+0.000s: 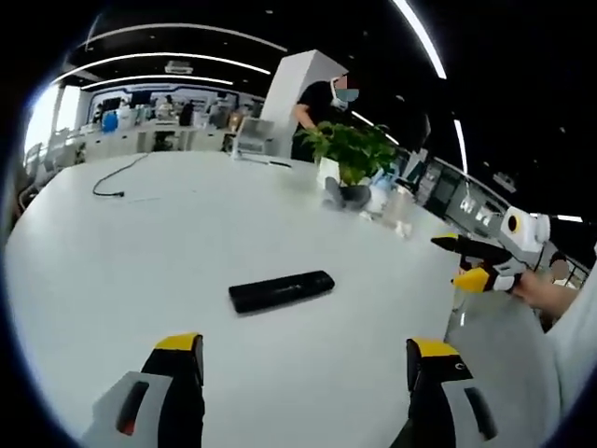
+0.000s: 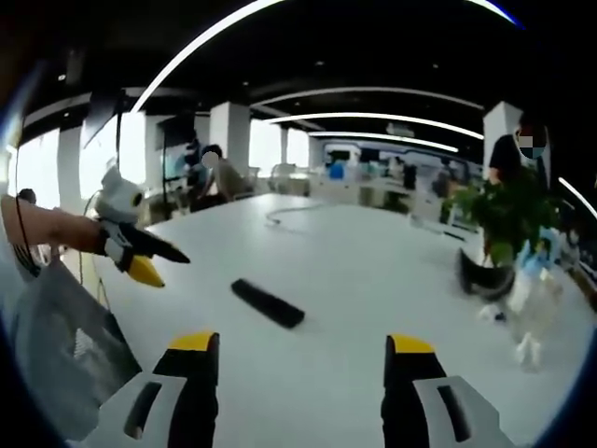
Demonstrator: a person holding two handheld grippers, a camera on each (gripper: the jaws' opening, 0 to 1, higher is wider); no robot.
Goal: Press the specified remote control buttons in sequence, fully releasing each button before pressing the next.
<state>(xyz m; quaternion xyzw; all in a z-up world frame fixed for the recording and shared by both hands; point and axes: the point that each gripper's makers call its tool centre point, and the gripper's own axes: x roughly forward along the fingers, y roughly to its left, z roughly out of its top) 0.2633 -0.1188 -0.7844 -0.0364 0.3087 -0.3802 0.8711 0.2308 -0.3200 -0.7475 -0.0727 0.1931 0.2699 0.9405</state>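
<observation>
The black remote (image 1: 281, 290) lies flat on the white bench (image 1: 140, 261), ahead of both grippers' jaws, untouched. The left gripper (image 1: 308, 359) and right gripper (image 2: 300, 355) hold their jaws wide apart, gripping nothing.

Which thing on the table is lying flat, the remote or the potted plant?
The black remote lies flat in the middle of the white table. The potted plant stands upright near the far edge.

Remote (image 1: 281, 290) – matt black plastic; table (image 1: 187, 233) – smooth white, faint sheen; claw (image 1: 305, 359) tips yellow plastic.
</observation>
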